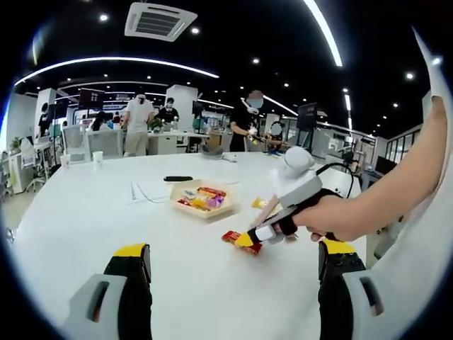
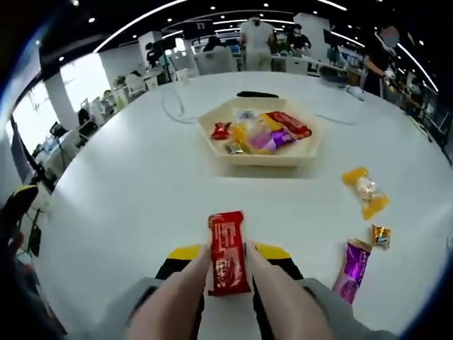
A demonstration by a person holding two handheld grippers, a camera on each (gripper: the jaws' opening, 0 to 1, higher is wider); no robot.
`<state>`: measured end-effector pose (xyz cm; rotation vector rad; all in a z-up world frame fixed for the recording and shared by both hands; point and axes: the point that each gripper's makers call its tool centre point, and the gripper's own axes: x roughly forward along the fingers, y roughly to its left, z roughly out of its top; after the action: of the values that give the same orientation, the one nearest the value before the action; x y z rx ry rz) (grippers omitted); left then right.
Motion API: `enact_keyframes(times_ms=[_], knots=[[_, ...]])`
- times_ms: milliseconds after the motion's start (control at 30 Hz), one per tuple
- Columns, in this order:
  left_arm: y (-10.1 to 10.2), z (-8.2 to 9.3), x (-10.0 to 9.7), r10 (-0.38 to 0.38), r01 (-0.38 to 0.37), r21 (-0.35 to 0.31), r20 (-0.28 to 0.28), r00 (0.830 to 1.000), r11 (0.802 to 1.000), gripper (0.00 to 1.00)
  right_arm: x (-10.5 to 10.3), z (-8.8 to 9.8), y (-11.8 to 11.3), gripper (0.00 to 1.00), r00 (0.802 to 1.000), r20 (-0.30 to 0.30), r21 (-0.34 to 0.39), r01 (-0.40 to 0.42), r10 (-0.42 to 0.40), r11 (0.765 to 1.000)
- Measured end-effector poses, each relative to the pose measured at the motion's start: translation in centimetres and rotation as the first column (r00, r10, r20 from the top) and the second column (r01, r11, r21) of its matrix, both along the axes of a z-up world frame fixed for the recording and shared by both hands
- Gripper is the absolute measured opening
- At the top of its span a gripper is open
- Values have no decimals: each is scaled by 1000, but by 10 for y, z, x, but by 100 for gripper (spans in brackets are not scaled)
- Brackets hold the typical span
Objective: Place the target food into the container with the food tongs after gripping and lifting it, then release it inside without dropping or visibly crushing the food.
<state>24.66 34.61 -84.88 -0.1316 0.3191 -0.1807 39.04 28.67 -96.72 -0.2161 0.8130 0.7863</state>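
A red snack packet (image 2: 227, 253) lies lengthwise on the white table (image 2: 127, 191), close in front of me. My right gripper (image 2: 228, 248) carries beige tong arms that press against both long sides of the packet, so it is shut on it. In the left gripper view the same gripper (image 1: 256, 237), held by a hand, is down at the table on the red packet (image 1: 232, 236). The beige hexagonal tray (image 2: 283, 160) (image 1: 204, 213) holds several wrapped snacks, just beyond the packet. My left gripper (image 1: 233, 256) hovers over the table, jaws wide apart with nothing between them.
To the right of the packet lie a yellow wrapped candy (image 2: 366, 193), a small gold candy (image 2: 381, 236) and a purple packet (image 2: 352, 269). A black object (image 2: 257, 93) and a thin cable (image 1: 141, 193) rest behind the tray. People stand at desks beyond the table.
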Motion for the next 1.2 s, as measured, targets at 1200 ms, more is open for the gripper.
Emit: enact_keyframes(times_ms=[1200], knots=[[-10, -6, 10, -28, 28, -6, -19, 999, 1000, 99, 3, 17, -13, 21, 995, -15, 26, -101, 101, 995]])
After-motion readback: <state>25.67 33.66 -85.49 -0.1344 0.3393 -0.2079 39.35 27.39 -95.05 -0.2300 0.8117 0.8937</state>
